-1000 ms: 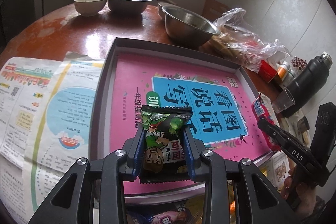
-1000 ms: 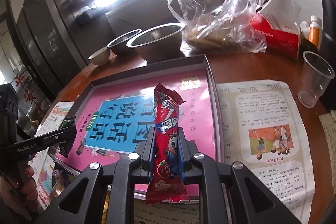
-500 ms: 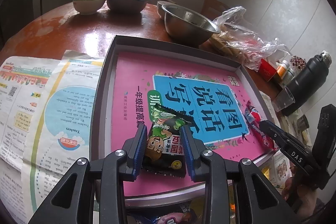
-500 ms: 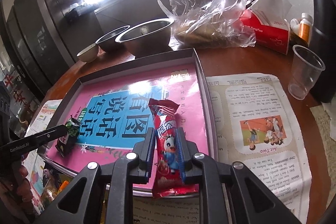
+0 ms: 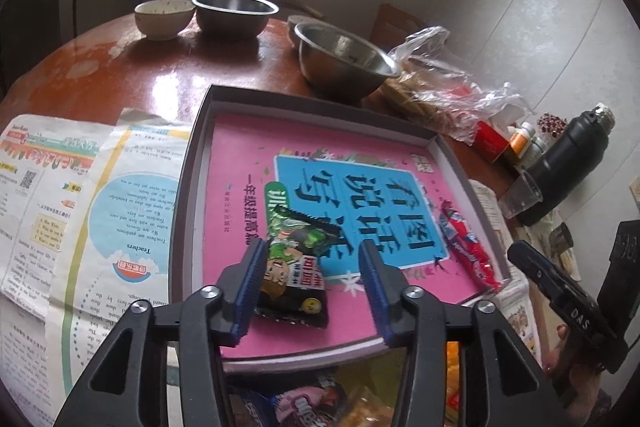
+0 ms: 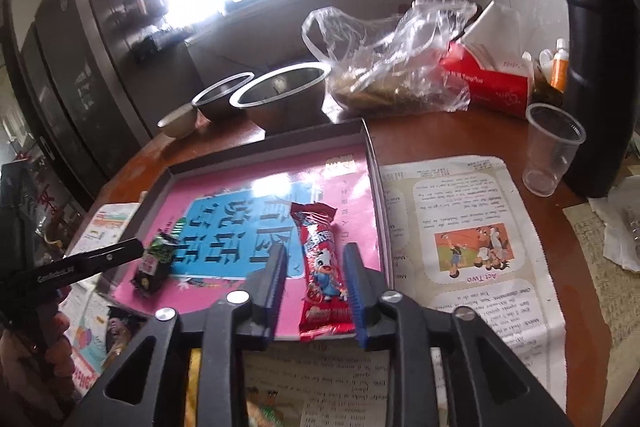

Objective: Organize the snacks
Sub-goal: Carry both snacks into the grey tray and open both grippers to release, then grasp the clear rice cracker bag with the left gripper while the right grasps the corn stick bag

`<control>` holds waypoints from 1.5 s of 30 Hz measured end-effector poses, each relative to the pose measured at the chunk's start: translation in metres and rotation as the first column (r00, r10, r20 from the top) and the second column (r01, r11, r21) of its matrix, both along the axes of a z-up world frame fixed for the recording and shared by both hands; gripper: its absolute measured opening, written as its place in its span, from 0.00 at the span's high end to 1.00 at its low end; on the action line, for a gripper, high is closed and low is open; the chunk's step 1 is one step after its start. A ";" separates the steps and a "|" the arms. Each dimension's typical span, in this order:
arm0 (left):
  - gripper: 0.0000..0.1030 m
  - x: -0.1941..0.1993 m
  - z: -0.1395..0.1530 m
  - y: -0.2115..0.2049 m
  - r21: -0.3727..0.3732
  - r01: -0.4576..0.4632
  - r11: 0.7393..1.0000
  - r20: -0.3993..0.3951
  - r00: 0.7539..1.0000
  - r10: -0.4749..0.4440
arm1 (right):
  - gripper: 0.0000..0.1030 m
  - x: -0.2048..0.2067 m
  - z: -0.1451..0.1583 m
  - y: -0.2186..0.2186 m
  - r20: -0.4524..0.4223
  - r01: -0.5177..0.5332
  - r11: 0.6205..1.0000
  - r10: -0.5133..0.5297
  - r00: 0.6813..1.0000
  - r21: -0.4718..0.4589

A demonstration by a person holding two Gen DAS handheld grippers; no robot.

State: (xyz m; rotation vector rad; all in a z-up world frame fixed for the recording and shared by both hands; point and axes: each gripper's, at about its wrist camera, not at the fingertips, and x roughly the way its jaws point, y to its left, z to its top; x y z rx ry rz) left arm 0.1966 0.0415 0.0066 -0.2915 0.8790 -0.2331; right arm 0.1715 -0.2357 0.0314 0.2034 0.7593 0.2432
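1. So far, two snacks lie in the grey tray [image 5: 188, 187]: the green packet [image 5: 294, 267] between the opening jaws of the left gripper [image 5: 312, 291], and the red bar [image 6: 324, 267] between the right gripper's [image 6: 316, 291] opening jaws, both released.
2. More snack packs [image 5: 296, 399] wait below the desk edge.
3. Steel bowls [image 5: 344, 63], a plastic bag [image 6: 392, 67] and a clear cup [image 6: 552, 151] stand near, not blocking.

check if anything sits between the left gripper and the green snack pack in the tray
Nothing visible does. The green snack pack lies on the pink book right between the opening jaws of the left gripper, which no longer clamp it.
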 end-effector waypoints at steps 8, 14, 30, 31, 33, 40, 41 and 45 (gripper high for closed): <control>0.44 -0.020 0.018 -0.002 0.015 -0.001 1.000 0.031 1.000 0.001 | 0.56 -0.026 0.017 0.006 0.052 -0.047 0.999 0.049 0.997 -0.027; 0.40 -0.034 0.027 -0.004 0.032 -0.004 0.999 0.044 0.999 0.002 | 0.53 -0.039 0.021 0.009 0.067 -0.068 0.997 0.069 0.995 -0.021; 0.37 -0.066 0.030 0.005 0.056 -0.009 0.998 0.031 0.999 0.007 | 0.48 -0.074 0.032 0.024 0.114 -0.129 0.991 0.131 0.985 -0.024; 0.37 -0.068 0.030 0.004 0.058 -0.007 0.998 0.029 1.000 0.005 | 0.48 -0.075 0.032 0.025 0.114 -0.134 0.991 0.136 0.984 -0.026; 0.37 -0.070 0.030 0.003 0.057 -0.001 0.998 0.026 1.000 0.000 | 0.48 -0.079 0.032 0.030 0.118 -0.145 0.989 0.148 0.982 -0.031; 0.36 -0.081 0.031 -0.002 0.064 0.026 0.998 0.024 0.999 -0.028 | 0.48 -0.094 0.035 0.042 0.130 -0.174 0.983 0.181 0.975 -0.063; 0.36 -0.082 0.031 -0.003 0.066 0.030 0.997 0.022 0.999 -0.031 | 0.48 -0.096 0.036 0.044 0.131 -0.179 0.982 0.187 0.974 -0.068; 0.31 -0.087 0.028 -0.007 0.074 0.050 0.996 0.009 0.999 -0.051 | 0.48 -0.103 0.036 0.052 0.128 -0.202 0.976 0.212 0.969 -0.084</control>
